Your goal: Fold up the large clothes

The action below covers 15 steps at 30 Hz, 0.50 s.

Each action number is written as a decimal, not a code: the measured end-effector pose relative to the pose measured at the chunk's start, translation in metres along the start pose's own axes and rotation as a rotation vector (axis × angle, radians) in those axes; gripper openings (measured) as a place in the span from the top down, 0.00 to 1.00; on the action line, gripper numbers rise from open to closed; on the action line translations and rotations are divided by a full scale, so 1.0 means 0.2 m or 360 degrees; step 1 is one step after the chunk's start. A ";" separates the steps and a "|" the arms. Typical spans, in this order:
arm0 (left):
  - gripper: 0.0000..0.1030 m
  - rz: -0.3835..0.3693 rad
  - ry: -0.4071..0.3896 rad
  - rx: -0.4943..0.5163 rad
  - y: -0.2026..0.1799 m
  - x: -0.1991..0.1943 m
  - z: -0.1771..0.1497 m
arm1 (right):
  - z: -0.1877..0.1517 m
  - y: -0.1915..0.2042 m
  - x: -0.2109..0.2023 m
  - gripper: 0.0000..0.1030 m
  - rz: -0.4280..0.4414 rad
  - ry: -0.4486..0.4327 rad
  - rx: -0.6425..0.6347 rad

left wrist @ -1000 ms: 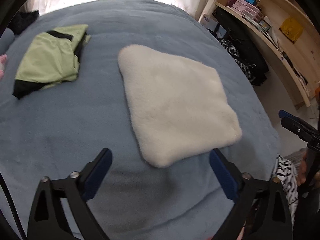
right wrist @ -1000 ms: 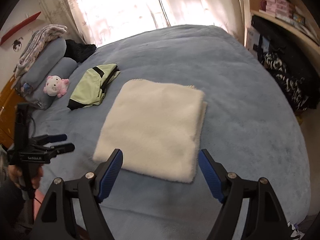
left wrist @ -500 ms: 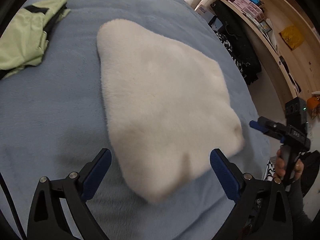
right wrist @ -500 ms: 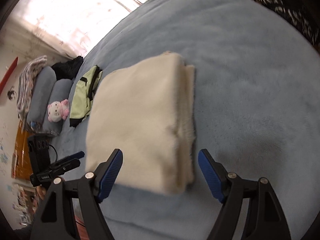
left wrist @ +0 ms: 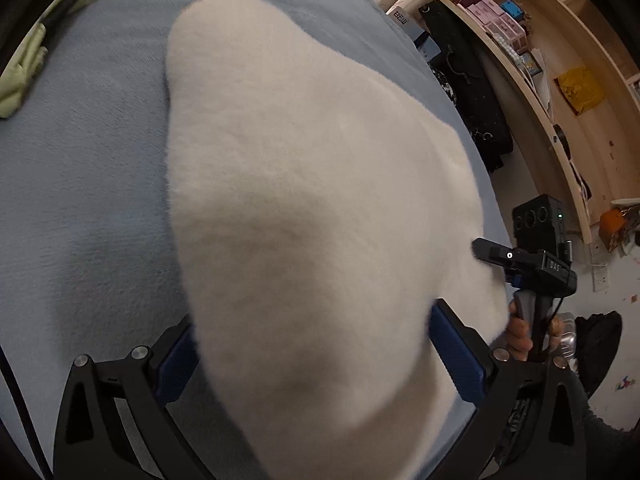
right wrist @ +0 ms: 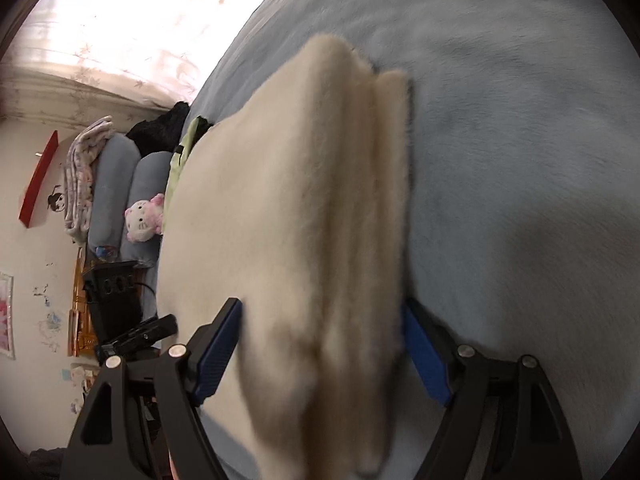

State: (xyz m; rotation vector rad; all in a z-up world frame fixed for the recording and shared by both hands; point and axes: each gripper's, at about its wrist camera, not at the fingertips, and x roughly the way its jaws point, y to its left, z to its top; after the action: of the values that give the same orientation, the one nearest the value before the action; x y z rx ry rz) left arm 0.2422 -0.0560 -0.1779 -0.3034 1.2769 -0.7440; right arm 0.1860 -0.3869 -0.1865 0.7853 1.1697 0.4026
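A folded cream fleece garment [left wrist: 304, 184] lies on the blue bed [left wrist: 80, 184]. My left gripper [left wrist: 316, 352] is open, its blue pads on either side of the garment's near corner. My right gripper [right wrist: 324, 352] is open around the garment's [right wrist: 296, 216] stacked layered edge. In the left wrist view the right gripper [left wrist: 532, 264] shows at the garment's right corner. In the right wrist view the left gripper [right wrist: 136, 332] shows at the garment's left side. The cloth between the jaws hides the bed beneath.
A folded green and black garment [left wrist: 28, 60] lies at the far left of the bed. Grey pillows [right wrist: 120, 184] and a pink plush toy [right wrist: 142, 220] sit at the bed's head. Wooden shelves [left wrist: 560, 92] and dark bags [left wrist: 468, 80] stand on the right.
Both grippers have moved forward and down onto the cream garment. Its near corners now lie between the open jaws. The garment looks unmoved.
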 end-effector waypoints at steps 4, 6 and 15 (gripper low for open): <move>0.00 -0.0105 -0.0008 -0.0032 0.04 0.07 0.03 | 0.03 0.00 0.08 0.17 0.0048 0.0001 -0.0050; 0.00 -0.0126 -0.0011 -0.0020 0.04 0.09 0.03 | 0.03 0.02 0.10 0.16 0.0045 -0.0005 -0.0086; 0.06 -0.0052 -0.0060 0.0030 -0.04 0.10 0.05 | 0.04 0.12 0.12 0.37 0.0007 -0.0063 -0.0144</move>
State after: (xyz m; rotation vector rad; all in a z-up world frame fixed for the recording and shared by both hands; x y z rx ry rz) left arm 0.2508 -0.0768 -0.1863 -0.3225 1.2309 -0.7746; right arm 0.2056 -0.3575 -0.1841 0.7142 1.1057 0.4390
